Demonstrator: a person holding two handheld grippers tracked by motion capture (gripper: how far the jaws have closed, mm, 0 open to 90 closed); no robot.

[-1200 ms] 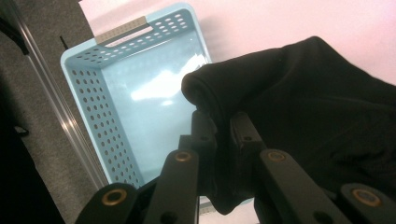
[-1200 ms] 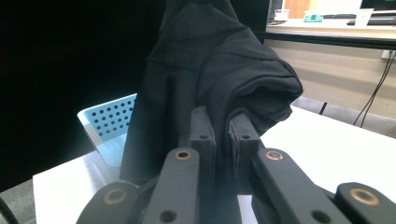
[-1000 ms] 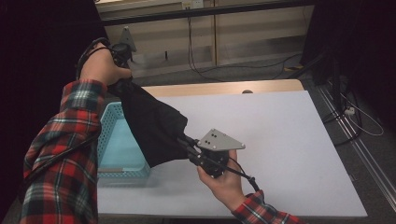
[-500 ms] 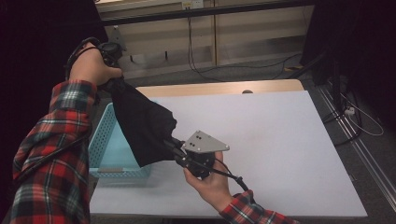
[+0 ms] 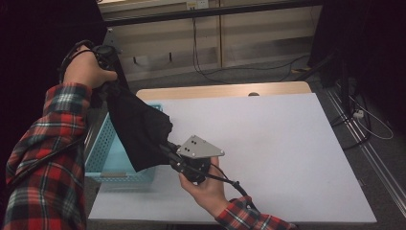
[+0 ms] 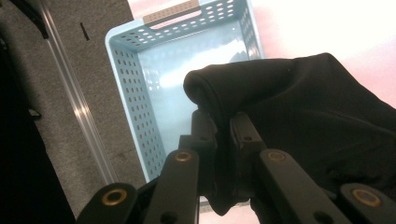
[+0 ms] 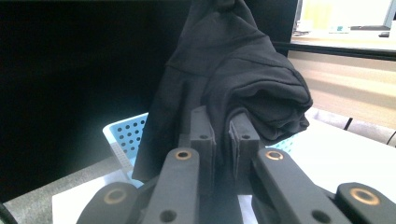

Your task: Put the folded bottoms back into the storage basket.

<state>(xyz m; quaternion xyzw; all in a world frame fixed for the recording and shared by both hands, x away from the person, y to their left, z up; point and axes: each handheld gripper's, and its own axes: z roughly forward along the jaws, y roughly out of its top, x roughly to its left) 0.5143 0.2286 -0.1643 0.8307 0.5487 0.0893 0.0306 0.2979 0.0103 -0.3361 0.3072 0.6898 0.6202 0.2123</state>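
Cloth (image 5: 139,129), black, hangs stretched between my two tools above the basket (image 5: 103,155). My left tool (image 5: 109,91) is clamped on its upper end, raised at 11 o'clock over the bench's (image 5: 287,153) far-left corner. My right tool (image 7: 223,123) is clamped on the lower, bunched end at 7 o'clock, just beside the basket rim. By my judgement, pickup is done; lowering into the basket and release remain. The basket is empty. Clearance: the basket overhangs the bench's left edge, with floor beyond at 9 o'clock. Open bench extends from 12 to 4 o'clock.
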